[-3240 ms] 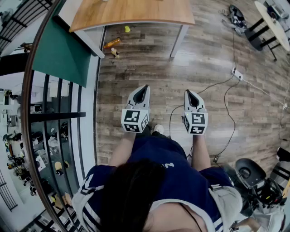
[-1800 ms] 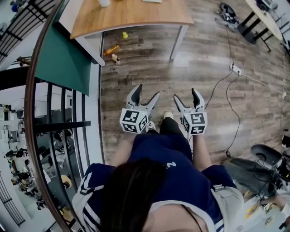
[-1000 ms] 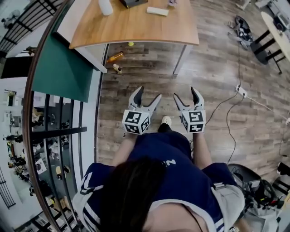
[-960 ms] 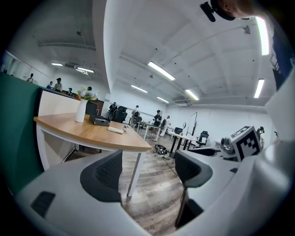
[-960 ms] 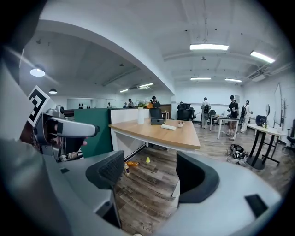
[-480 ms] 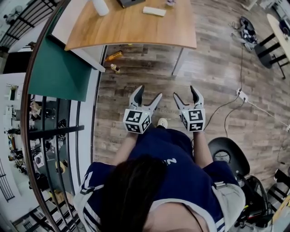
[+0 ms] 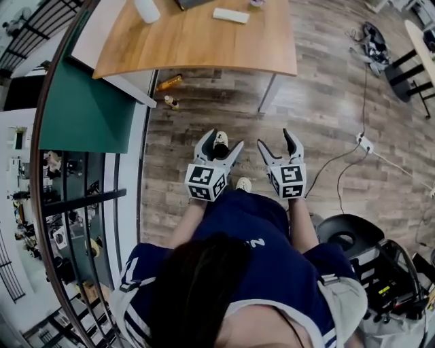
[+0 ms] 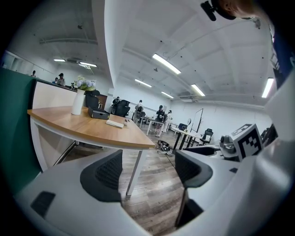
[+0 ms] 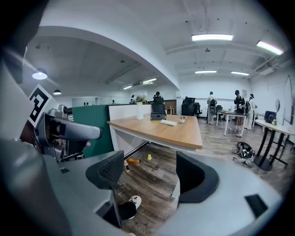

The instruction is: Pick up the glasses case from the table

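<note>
**Grippers:** two, the left gripper (image 7: 222, 139) and the right gripper (image 7: 275, 139).
**Marker cubes:** two, one on the left gripper (image 7: 205, 182) and one on the right (image 7: 289, 182).
**Wooden table** (image 7: 204, 47)**:** one.
**Things on the table:** four in all.
- one white vase (image 7: 147, 10)
- one dark box (image 7: 192, 3)
- one flat white case (image 7: 231, 15)
- one small cup (image 9: 183, 120)

**Bottles on the floor:** two, an orange bottle (image 7: 170, 83) and a small bottle (image 7: 172, 102).
**Yellow cup** (image 9: 148, 156)**:** one, under the table.
**Shoes:** two, a front shoe (image 7: 221, 144) and a rear shoe (image 7: 239, 183).
**Power strip** (image 7: 361, 143)**:** one.
**Black office chair** (image 7: 346, 234)**:** one.
**Green panel** (image 7: 88, 95)**:** one.
</note>
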{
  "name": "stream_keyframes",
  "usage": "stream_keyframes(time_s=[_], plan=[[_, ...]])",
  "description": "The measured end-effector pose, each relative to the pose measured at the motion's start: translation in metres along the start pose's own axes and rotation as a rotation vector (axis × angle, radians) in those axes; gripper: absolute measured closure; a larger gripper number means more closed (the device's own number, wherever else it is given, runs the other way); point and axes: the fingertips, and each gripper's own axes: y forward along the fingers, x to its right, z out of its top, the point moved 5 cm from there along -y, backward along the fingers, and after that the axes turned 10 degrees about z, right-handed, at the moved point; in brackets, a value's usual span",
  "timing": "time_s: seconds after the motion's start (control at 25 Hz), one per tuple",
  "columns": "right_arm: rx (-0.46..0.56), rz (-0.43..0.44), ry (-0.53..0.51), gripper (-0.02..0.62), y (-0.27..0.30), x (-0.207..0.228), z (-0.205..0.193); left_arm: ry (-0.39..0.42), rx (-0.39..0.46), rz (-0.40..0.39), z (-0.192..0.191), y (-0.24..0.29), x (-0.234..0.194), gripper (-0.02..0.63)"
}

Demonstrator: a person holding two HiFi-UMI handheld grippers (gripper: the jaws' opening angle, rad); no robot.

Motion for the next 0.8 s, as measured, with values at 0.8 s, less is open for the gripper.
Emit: stream_keyframes(time_s=[0.8], plan=[[0.017,-0.160,0.040,0.245,0.142,0.097,0.092,0.087,-0.041,-0.174,0.096,0.185,-0.098,0.252]])
